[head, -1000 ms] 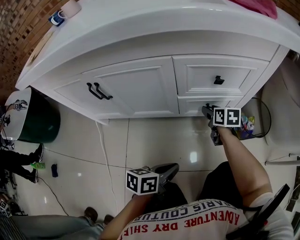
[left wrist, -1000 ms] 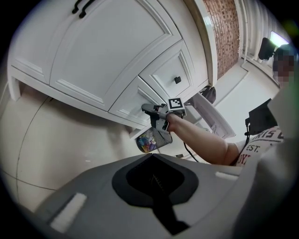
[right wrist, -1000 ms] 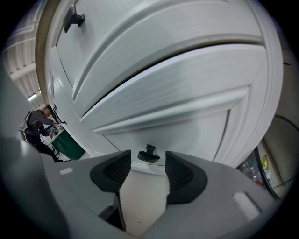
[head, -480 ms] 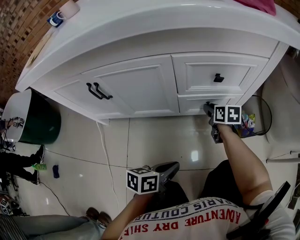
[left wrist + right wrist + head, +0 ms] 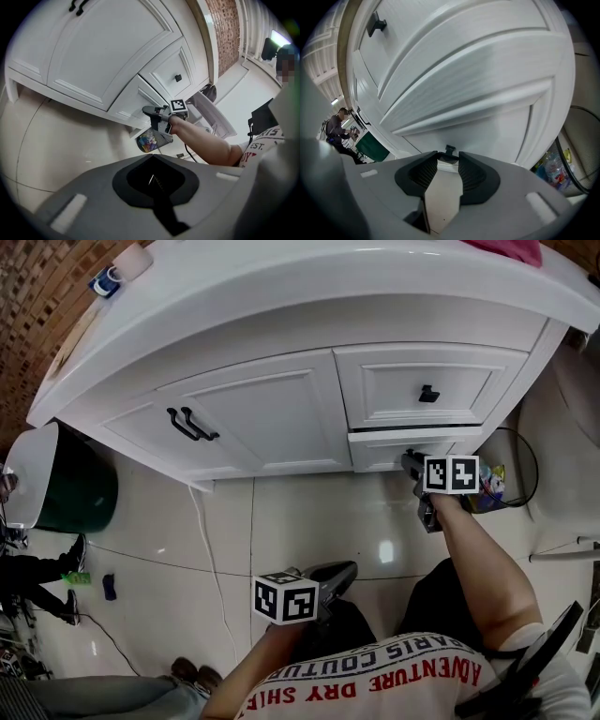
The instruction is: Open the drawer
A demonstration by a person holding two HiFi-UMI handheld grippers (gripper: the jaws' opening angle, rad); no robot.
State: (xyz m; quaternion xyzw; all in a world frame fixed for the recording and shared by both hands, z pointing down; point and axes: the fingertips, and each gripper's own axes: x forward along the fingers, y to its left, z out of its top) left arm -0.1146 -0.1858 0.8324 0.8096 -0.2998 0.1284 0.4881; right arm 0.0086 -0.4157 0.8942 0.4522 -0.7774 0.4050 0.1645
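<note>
Right gripper view: ribbed gripper (image 5: 448, 155) pinches small black knob (image 5: 449, 149).

Stretched the right gripper (image 5: 411, 461) forward on a straight right arm (image 5: 478, 554), tilted downward, jaws clamped on a small black knob (image 5: 449, 151). Held the left gripper (image 5: 345, 571) low by the torso, jaws together, empty.

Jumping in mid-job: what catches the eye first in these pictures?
The white vanity fills the head view, and its lower drawer at right stands slightly out. The right gripper has its fingers closed on that drawer's black knob. The left gripper hangs shut and empty above the tiled floor.
</note>
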